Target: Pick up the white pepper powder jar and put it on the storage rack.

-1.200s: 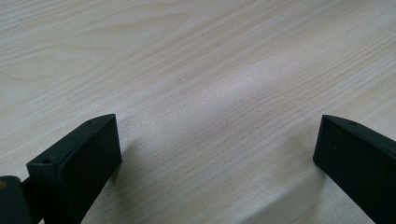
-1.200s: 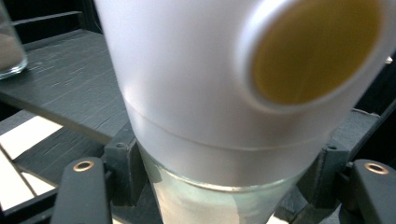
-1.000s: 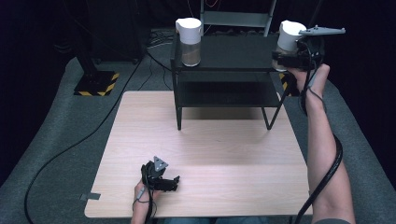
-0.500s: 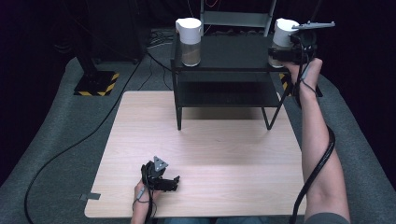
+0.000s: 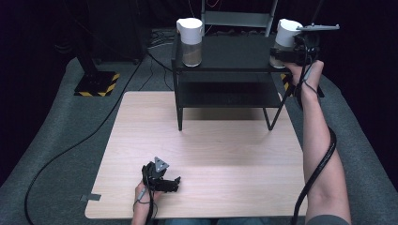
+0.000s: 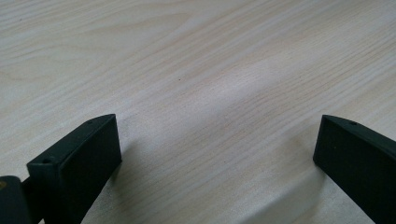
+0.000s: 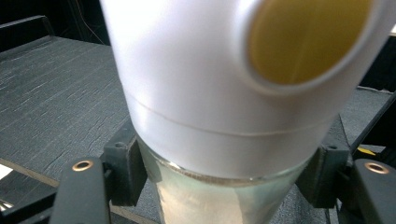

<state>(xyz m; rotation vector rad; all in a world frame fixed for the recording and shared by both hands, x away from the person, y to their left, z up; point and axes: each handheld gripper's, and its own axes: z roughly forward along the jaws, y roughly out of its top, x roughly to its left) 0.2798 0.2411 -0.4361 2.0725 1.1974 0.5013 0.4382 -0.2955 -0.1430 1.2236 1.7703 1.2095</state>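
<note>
The right gripper [image 5: 281,55] is clamped on a glass jar [image 7: 205,196] with a tall white lid [image 7: 219,84], at the right end of the top of a black 2-tier shelf [image 5: 234,54]. In the right gripper view the jaws press the glass from both sides just under the lid's rim, and pale powdery contents show through the wall. A second jar [image 5: 190,42] of the same kind stands at the left end of the same tier, well apart.

The step in hand looks like setting this jar down on the shelf, or lifting it off; the pictures do not show whether its base touches the surface. Either way, the grip sits high on smooth glass with the weight below, so the jar should stay upright and move slowly. If it is being placed, the base should rest fully inside the shelf's right edge before the jaws part; the jar stands close to that edge, and a tilt could send it over.

The left gripper [image 5: 164,180] rests near the front of the wooden table [image 5: 225,150], jaws wide apart with bare wood between them.
</note>
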